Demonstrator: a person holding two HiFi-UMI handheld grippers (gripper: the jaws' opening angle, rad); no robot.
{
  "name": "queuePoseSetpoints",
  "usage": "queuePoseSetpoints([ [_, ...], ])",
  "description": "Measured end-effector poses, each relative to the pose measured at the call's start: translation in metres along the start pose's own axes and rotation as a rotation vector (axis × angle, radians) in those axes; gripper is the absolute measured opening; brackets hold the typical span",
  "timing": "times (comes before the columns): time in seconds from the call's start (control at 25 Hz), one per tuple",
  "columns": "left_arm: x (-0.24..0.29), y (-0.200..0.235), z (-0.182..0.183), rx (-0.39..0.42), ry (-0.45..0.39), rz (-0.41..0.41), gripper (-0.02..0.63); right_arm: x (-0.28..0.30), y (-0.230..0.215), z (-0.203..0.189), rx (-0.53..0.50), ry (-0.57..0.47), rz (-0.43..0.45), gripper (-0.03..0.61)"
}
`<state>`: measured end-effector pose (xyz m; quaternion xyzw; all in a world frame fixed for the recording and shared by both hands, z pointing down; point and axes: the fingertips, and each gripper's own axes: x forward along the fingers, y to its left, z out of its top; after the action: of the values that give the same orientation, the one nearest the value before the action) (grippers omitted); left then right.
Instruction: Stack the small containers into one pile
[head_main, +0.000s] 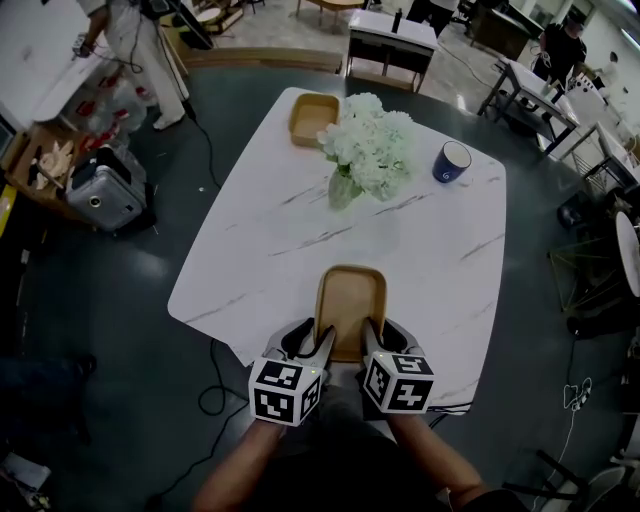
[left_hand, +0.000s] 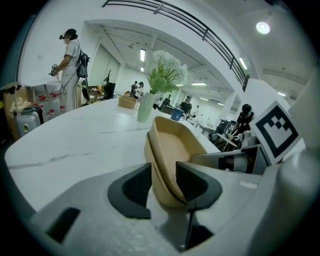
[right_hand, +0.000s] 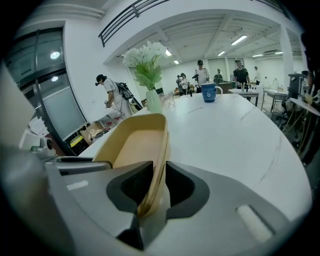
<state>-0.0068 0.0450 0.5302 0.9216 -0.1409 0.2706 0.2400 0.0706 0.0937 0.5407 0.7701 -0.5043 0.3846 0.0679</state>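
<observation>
Right gripper view: blue mug (right_hand: 208, 93) carries a small white mark, perhaps a 6, not surely legible. No other writing; marker cubes show only black-and-white squares.

Right gripper (right_hand: 159, 182): fingers (right_hand: 182, 187) pinch the right wall of the near container (head_main: 350, 300), a pad on each side.

Left gripper (left_hand: 162, 182): fingers (left_hand: 132, 190) spread wide astride the left wall, outer pad with a slight gap.

Near container: tan, oblong, rounded corners, empty, at the desk's (head_main: 300, 230) near edge. Far container (head_main: 313, 117), same tan, sits at the far edge beside white flowers (head_main: 372, 145), well apart.
</observation>
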Motion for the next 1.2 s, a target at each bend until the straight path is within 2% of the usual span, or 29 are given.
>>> queuePoseSetpoints([
  [0.28, -0.003, -0.004, -0.004, -0.011, 0.002, -0.004, 0.147, -0.001, -0.003, 0.000, 0.023, 0.006, 0.000, 0.023],
  [0.52, -0.013, -0.006, -0.003, -0.012, -0.017, 0.007, 0.149, -0.005, 0.001, 0.005, 0.001, -0.003, 0.024, 0.017],
  [0.76, -0.031, -0.004, 0.006, -0.020, -0.074, 0.032, 0.149, -0.008, 0.016, 0.011, 0.002, -0.002, 0.094, 0.017],
  [1.2, -0.070, 0.011, 0.023, -0.042, -0.183, 0.113, 0.147, -0.010, 0.053, 0.024, -0.085, -0.004, 0.190, 0.017],
])
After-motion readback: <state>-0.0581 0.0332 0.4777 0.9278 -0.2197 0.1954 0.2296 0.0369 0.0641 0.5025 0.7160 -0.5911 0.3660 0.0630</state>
